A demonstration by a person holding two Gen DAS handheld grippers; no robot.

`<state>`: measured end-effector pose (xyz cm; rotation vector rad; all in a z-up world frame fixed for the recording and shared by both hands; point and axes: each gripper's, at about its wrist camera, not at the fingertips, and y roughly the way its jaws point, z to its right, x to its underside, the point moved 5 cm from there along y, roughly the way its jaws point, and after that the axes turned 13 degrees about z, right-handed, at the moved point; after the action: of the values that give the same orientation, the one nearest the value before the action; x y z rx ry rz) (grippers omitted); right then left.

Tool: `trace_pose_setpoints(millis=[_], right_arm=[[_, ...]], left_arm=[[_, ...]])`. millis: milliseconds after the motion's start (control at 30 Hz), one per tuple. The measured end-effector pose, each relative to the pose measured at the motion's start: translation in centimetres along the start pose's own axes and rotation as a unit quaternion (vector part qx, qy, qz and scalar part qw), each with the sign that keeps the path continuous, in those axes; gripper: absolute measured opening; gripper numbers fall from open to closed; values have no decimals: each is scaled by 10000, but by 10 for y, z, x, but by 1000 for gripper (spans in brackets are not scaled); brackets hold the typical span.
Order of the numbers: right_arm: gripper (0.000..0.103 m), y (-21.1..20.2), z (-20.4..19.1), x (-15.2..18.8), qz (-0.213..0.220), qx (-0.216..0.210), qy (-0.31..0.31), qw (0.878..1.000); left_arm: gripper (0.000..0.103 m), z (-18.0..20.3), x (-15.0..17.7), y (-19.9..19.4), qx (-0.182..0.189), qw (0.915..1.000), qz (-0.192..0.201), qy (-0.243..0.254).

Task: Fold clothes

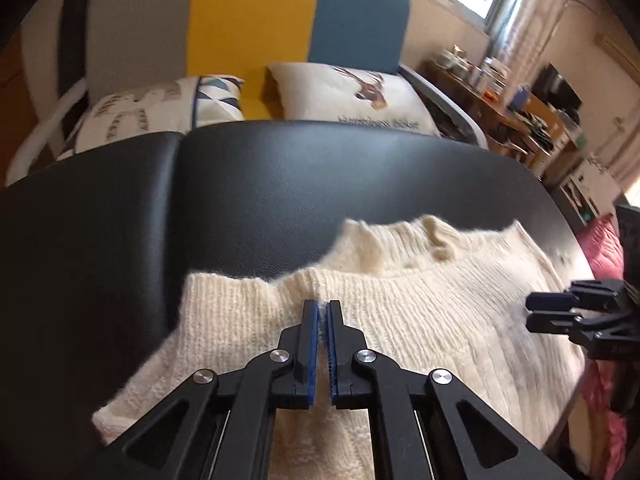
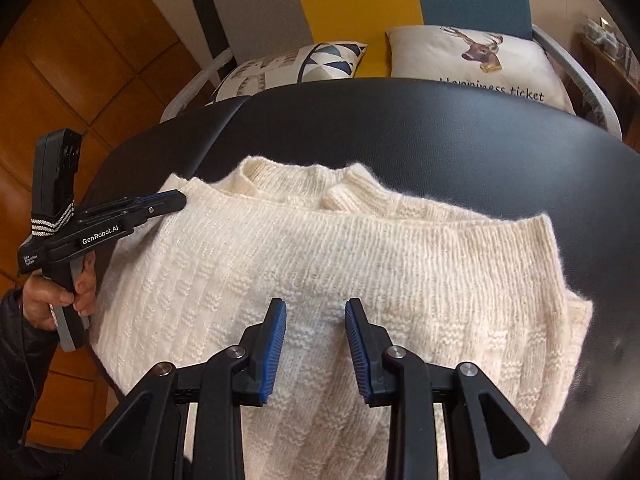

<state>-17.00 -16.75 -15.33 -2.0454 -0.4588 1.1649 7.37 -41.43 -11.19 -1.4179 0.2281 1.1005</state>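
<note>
Knitwear first: your cream knitted sweater (image 2: 320, 264) lies flat on the black padded table (image 2: 440, 132), collar toward the far edge, the side where the sofa stands, and hem end toward you. Its ribbed collar (image 2: 304, 184) is slightly rumpled and its body fills most of the near part of the table.

Off the sweater's left edge, your left hand (image 2: 60, 296) grips the handle of the left gripper (image 2: 182, 199), which reaches in from the side so that its tip lies at the sweater's left shoulder, just left of the collar. In its own wrist view the left gripper (image 1: 322, 304) has its jaws drawn nearly together, the blue pads almost meeting, with a wisp of cream fuzz showing in the narrow slit; whether they truly pinch the knit you cannot tell from these views.

Over the middle of the sweater, below the collar, your right gripper (image 2: 316, 308) points down at the fabric with its jaws partly open. The blue ribbed pads (image 2: 276, 344) stand apart, bare knit shows between them, and nothing is clamped. From the left wrist view the right gripper (image 1: 534, 312) comes in at the sweater's right side, its two fingers parted.

Beyond the table's far edge, two printed cushions sit on the sofa: a triangle-patterned cushion (image 2: 296, 66) left of a deer cushion (image 2: 476, 64).
</note>
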Motion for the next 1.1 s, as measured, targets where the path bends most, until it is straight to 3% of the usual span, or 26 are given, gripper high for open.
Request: trace_pose_setpoints(millis=[133, 233, 333, 433, 533, 600, 733, 867, 1033, 1067, 1100], right_arm=[[31, 9, 4, 9, 6, 8, 116, 9999], [31, 10, 5, 11, 59, -63, 240, 9997], [31, 9, 4, 11, 57, -57, 265, 9996], [30, 0, -3, 7, 202, 44, 247, 9995], [31, -11, -29, 5, 274, -523, 252, 9979], [30, -14, -50, 8, 199, -819, 155, 9963], [30, 1, -97, 15, -4, -832, -269, 9962], [30, 27, -128, 19, -232, -594, -478, 9968], [31, 46, -135, 25, -364, -304, -517, 9975], [31, 46, -134, 26, -372, -298, -469, 9978], [31, 47, -132, 27, -384, -313, -407, 9979]], left_arm=[[6, -4, 12, 24, -106, 9995, -243, -149], [9, -2, 12, 27, -63, 9993, -215, -292], [23, -9, 4, 16, 140, 9975, -170, -666], [29, -30, -8, -26, 294, 9940, 108, -1052], [37, -66, -8, -86, 431, 9892, 487, -1311], [47, -92, 2, -127, 478, 9855, 711, -1465], [48, -116, 60, -168, 567, 9852, 526, -1531], [48, -101, 114, -171, 1135, 9805, 261, -1581], [48, -72, 140, -166, 1547, 9781, 185, -1383], [46, -70, 142, -163, 1558, 9782, 144, -1364], [34, -67, 145, -159, 1566, 9791, 83, -1292]])
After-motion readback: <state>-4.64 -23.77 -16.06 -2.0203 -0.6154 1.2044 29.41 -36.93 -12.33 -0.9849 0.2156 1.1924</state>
